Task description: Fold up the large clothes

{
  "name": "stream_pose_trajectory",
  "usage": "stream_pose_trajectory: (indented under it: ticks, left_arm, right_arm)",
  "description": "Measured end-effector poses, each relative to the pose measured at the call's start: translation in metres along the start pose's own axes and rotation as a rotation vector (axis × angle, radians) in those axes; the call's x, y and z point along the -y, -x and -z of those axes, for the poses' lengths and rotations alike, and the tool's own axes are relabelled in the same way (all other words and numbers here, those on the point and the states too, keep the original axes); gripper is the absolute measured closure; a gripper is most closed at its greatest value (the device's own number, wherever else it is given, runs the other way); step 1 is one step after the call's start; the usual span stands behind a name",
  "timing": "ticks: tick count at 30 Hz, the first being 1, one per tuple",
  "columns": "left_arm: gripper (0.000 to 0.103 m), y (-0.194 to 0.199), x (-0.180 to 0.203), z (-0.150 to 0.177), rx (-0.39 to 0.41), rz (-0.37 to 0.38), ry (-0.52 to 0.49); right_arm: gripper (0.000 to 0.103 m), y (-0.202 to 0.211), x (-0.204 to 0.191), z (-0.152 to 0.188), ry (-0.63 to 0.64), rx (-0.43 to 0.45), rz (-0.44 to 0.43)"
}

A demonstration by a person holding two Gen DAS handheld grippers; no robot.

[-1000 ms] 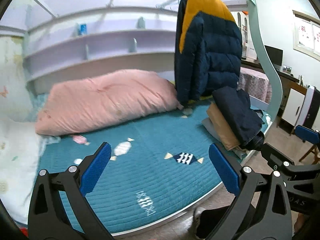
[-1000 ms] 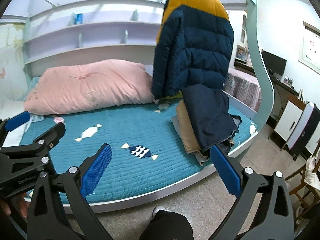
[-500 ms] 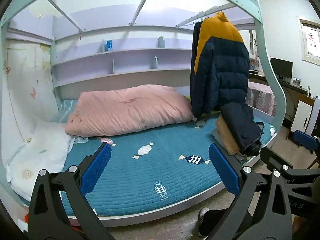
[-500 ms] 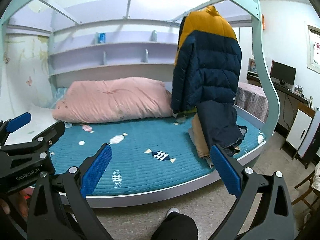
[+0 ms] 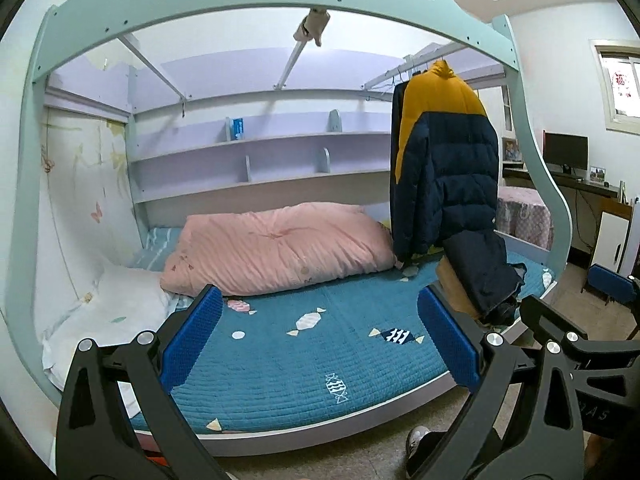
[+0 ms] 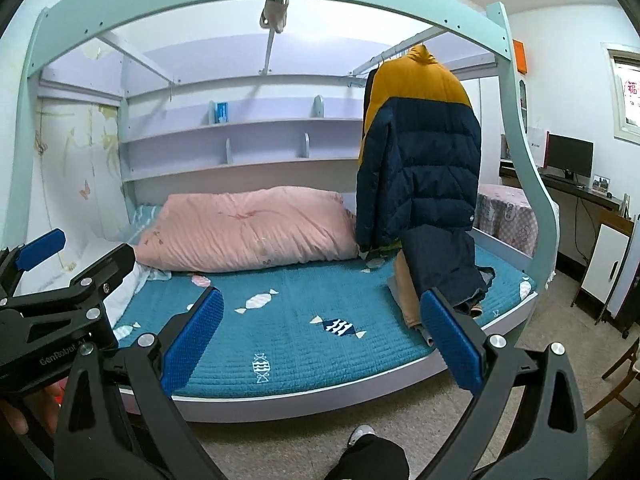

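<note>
A navy and yellow puffer jacket (image 5: 444, 168) (image 6: 420, 152) hangs from a rail at the right end of the bunk bed. Below it, a dark navy garment (image 5: 480, 272) (image 6: 444, 268) lies over a tan one (image 6: 406, 300) on the teal bedspread (image 5: 320, 356) (image 6: 304, 340). My left gripper (image 5: 320, 344) and my right gripper (image 6: 324, 336) are both open and hold nothing, well back from the bed and over the floor. The right gripper's tip shows at the right edge of the left wrist view, and the left gripper's at the left edge of the right wrist view.
A pink duvet (image 5: 276, 248) and a white pillow (image 5: 108, 312) lie at the head of the bed. The light green bunk frame (image 5: 256, 8) arches overhead. Shelves run along the back wall. A desk with a monitor (image 6: 568, 156) stands at the right. A shoe (image 6: 360, 436) is on the floor.
Both grippers have pulled back from the bed and tilted up, so the whole bunk frame is in view. Both stay open.
</note>
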State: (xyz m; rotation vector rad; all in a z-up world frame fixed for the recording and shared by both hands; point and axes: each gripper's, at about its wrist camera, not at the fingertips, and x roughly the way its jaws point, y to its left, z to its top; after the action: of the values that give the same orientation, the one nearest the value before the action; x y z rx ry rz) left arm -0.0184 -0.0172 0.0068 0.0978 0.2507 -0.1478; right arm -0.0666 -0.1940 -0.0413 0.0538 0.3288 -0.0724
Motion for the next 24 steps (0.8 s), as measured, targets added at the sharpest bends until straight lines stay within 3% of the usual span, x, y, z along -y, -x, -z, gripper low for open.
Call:
stream_pose_trajectory:
  ticks: [10,24]
  left_arm:
    - [0.005,0.020,0.001,-0.008,0.028,-0.030,0.002]
    - [0.005,0.019,0.000,-0.009,0.023,-0.032,0.008]
  right_arm:
    - [0.008,0.015,0.003,-0.007,-0.003,0.037,-0.018]
    - [0.008,0.013,0.005,-0.009,-0.002,0.036,-0.024]
